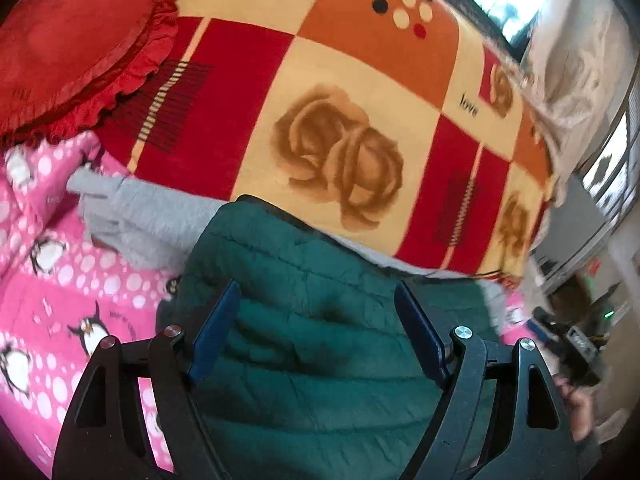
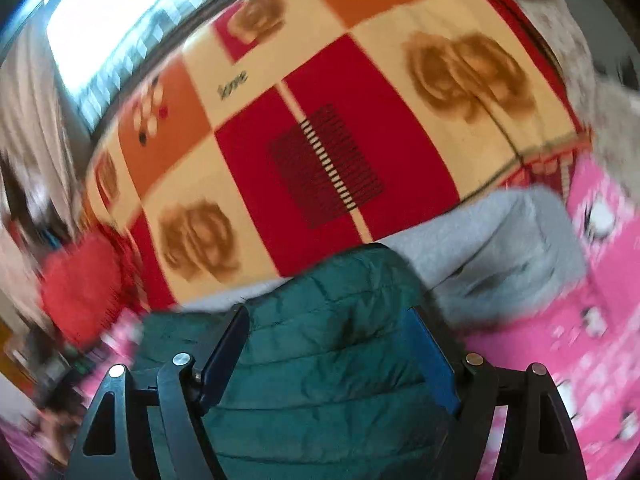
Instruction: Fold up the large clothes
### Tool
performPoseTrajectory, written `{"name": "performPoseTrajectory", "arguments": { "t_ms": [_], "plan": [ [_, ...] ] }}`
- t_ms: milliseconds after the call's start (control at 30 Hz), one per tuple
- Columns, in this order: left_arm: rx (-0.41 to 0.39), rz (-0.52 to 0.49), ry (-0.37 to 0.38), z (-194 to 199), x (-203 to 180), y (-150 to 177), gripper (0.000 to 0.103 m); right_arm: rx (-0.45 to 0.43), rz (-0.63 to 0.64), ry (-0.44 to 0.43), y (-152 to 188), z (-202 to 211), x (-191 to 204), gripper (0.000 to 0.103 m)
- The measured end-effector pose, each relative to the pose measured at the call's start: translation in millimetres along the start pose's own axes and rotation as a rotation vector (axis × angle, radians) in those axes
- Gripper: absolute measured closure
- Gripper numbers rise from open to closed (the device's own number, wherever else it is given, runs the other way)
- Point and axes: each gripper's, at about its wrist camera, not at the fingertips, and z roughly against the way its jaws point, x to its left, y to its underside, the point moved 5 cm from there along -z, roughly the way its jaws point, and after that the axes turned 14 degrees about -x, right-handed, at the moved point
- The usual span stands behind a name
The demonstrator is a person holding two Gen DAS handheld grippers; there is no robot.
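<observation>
A dark green quilted jacket [image 1: 320, 360] lies bunched on the bed, on top of a grey garment [image 1: 140, 216]. My left gripper [image 1: 316, 286] hangs just above the jacket with its blue pads [image 1: 216, 328] wide apart and nothing pinched between them. In the right wrist view the same green jacket [image 2: 332, 360] fills the space under my right gripper [image 2: 328, 312], which is open too, its pads [image 2: 432, 360] clear of the fabric. The grey garment [image 2: 500, 256] spreads out to the right there. This view is blurred.
A red, orange and cream blanket with rose prints [image 1: 340, 140] covers the bed beyond the jacket. A red frilled cushion [image 1: 80, 40] lies at the upper left. Pink penguin bedding [image 1: 60, 300] flanks the jacket. A hand [image 1: 576, 404] shows at the right edge. Windows [image 2: 120, 20] stand behind.
</observation>
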Motion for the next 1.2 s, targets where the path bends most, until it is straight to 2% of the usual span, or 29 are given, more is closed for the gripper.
{"name": "performPoseTrajectory", "arguments": {
  "t_ms": [133, 167, 200, 267, 300, 333, 400, 467, 667, 700, 833, 967, 1100, 1200],
  "plan": [
    [0.023, -0.133, -0.097, -32, -16, -1, 0.023, 0.108, 0.083, 0.003, 12, -41, 17, 0.024],
    [0.040, -0.187, -0.145, -45, -19, 3, 0.023, 0.144, 0.107, 0.005, 18, -56, 18, 0.024],
    [0.070, -0.229, -0.206, -59, -17, 11, 0.023, 0.181, 0.145, 0.033, 27, -69, 16, 0.024],
    [0.142, -0.257, -0.260, -81, -7, 32, 0.023, 0.252, 0.193, 0.076, 47, -90, 7, 0.024],
    [0.170, -0.264, -0.273, -89, -1, 45, 0.023, 0.277, 0.198, 0.077, 56, -98, 2, 0.022],
    [0.168, -0.259, -0.267, -92, 1, 50, 0.023, 0.272, 0.193, 0.072, 62, -102, -2, 0.016],
    [0.120, -0.239, -0.255, -92, 6, 54, 0.022, 0.250, 0.166, 0.063, 66, -105, -9, 0.013],
    [0.111, -0.219, -0.246, -96, 12, 58, 0.020, 0.245, 0.156, 0.059, 69, -108, -13, 0.010],
    [0.164, -0.282, -0.292, -97, 6, 62, 0.020, 0.260, 0.184, 0.095, 61, -98, -11, 0.009],
    [0.172, -0.294, -0.287, -90, 4, 58, 0.020, 0.238, 0.185, 0.094, 54, -87, -10, 0.009],
    [0.113, -0.239, -0.142, -31, 8, 38, 0.020, 0.111, 0.157, 0.026, 27, -31, -12, 0.009],
    [0.108, -0.169, 0.002, 20, 36, 52, 0.020, 0.099, 0.125, -0.055, 32, 3, -15, 0.009],
    [0.141, -0.097, 0.018, 31, 60, 83, 0.020, 0.106, 0.156, -0.088, 52, 10, -5, 0.009],
    [0.149, -0.037, 0.035, 27, 67, 95, 0.016, 0.129, 0.198, -0.065, 66, 5, -2, 0.009]
  ]
}}
